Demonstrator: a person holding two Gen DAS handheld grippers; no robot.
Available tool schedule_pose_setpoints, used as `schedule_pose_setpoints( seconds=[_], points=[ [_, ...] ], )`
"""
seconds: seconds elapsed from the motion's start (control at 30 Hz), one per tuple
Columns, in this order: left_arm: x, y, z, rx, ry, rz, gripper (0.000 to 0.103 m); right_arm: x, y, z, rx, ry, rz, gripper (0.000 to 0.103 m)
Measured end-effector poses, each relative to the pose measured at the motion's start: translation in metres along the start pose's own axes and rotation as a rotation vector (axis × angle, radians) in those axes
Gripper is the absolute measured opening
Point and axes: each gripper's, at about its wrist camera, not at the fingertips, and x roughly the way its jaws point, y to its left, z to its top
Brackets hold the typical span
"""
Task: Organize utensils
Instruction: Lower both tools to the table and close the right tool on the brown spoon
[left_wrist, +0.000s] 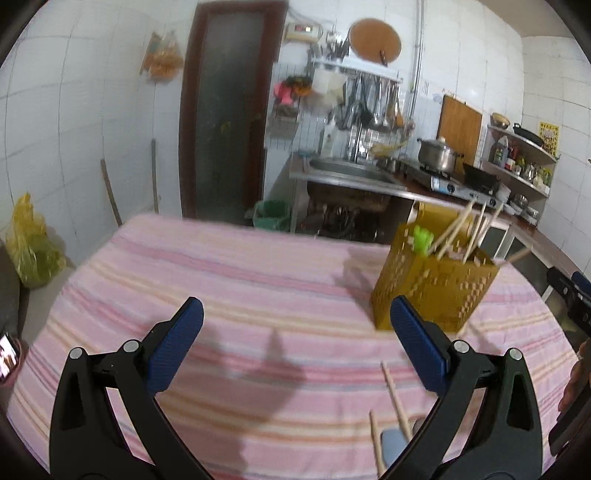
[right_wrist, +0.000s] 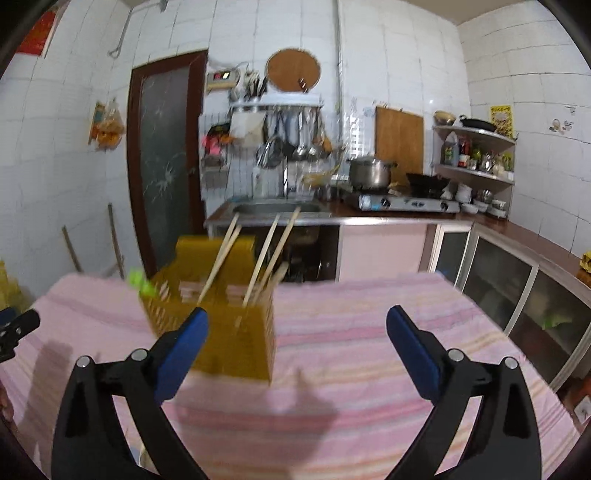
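Note:
A yellow perforated utensil holder (left_wrist: 436, 284) stands on the pink striped tablecloth (left_wrist: 229, 280), with several wooden chopsticks (left_wrist: 454, 229) and a green-handled utensil (left_wrist: 423, 240) in it. My left gripper (left_wrist: 295, 325) is open and empty above the cloth, left of the holder. Two loose chopsticks (left_wrist: 397, 398) and a grey spoon end (left_wrist: 393, 445) lie near its right finger. In the right wrist view the holder (right_wrist: 236, 328) stands just behind the left finger of my right gripper (right_wrist: 297, 332), which is open and empty.
The table's far edge faces a kitchen counter with a sink (right_wrist: 277, 208), a gas stove (right_wrist: 402, 203) with a pot, and corner shelves (right_wrist: 476, 155). A green bin (left_wrist: 271, 214) stands on the floor. A yellow bag (left_wrist: 29, 247) sits at left.

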Motion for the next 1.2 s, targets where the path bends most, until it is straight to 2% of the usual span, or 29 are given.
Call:
schedule_pose_setpoints(
  seconds=[0.2, 0.3, 0.47, 0.6, 0.83, 0.93, 1.03, 1.2],
  points=[
    [0.010, 0.001, -0.036, 0.021, 0.089, -0.002, 0.098, 0.008, 0.028, -0.058, -0.047, 0.162, 0.028, 0.095],
    [0.013, 0.003, -0.051, 0.027, 0.128, 0.003, 0.098, 0.007, 0.042, -0.081, -0.061, 0.243, 0.077, 0.095],
    [0.026, 0.018, -0.067, 0.006, 0.243, 0.042, 0.098, 0.001, 0.062, -0.111, -0.110, 0.352, 0.133, 0.095],
    [0.032, 0.034, -0.078, -0.056, 0.302, 0.050, 0.098, -0.002, 0.068, -0.120, -0.121, 0.398, 0.159, 0.095],
    [0.031, 0.034, -0.090, -0.001, 0.350, 0.078, 0.098, 0.006, 0.086, -0.130, -0.158, 0.486, 0.190, 0.094],
    [0.030, 0.034, -0.090, 0.004, 0.350, 0.079, 0.098, 0.014, 0.096, -0.129, -0.167, 0.504, 0.204, 0.082],
    [0.031, 0.036, -0.090, -0.001, 0.355, 0.072, 0.098, 0.024, 0.102, -0.124, -0.153, 0.512, 0.211, 0.079],
    [0.031, 0.037, -0.088, -0.005, 0.350, 0.078, 0.098, 0.037, 0.113, -0.118, -0.151, 0.521, 0.213, 0.066]
  ],
)
